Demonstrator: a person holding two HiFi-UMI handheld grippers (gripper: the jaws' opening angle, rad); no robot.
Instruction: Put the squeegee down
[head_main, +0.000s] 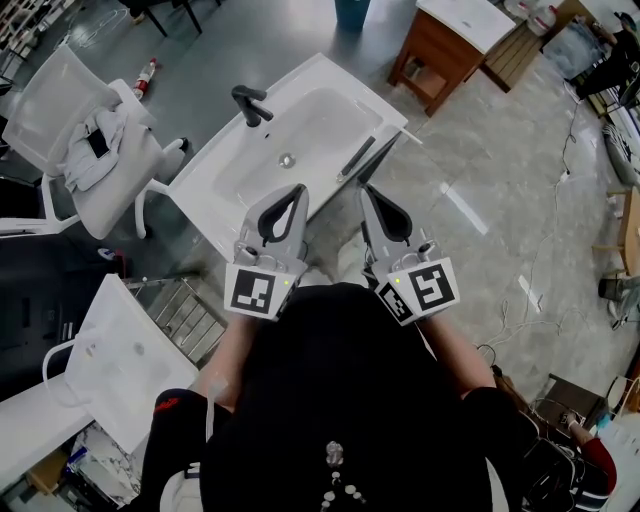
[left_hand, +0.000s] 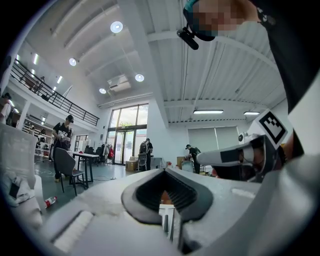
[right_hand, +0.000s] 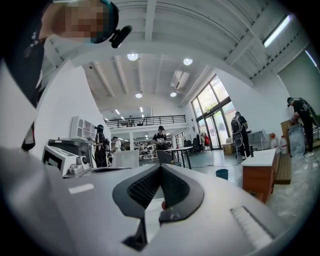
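The squeegee (head_main: 358, 157), a dark slim tool, lies on the right rim of the white sink (head_main: 330, 85) in the head view. No gripper touches it. My left gripper (head_main: 298, 189) is held level in front of the person's chest, its tips over the sink's near edge, jaws shut with nothing between them. My right gripper (head_main: 365, 190) sits beside it, just short of the squeegee's near end, jaws together and empty. In the left gripper view the left gripper (left_hand: 162, 170) shows closed tips; in the right gripper view the right gripper (right_hand: 160, 166) shows the same.
A black faucet (head_main: 250, 103) stands at the sink's left end. A white chair (head_main: 60, 105) with a cloth on it is at the left, a wooden cabinet (head_main: 437, 55) at the back right, a second white basin (head_main: 115, 330) at the lower left. People stand far off in the hall.
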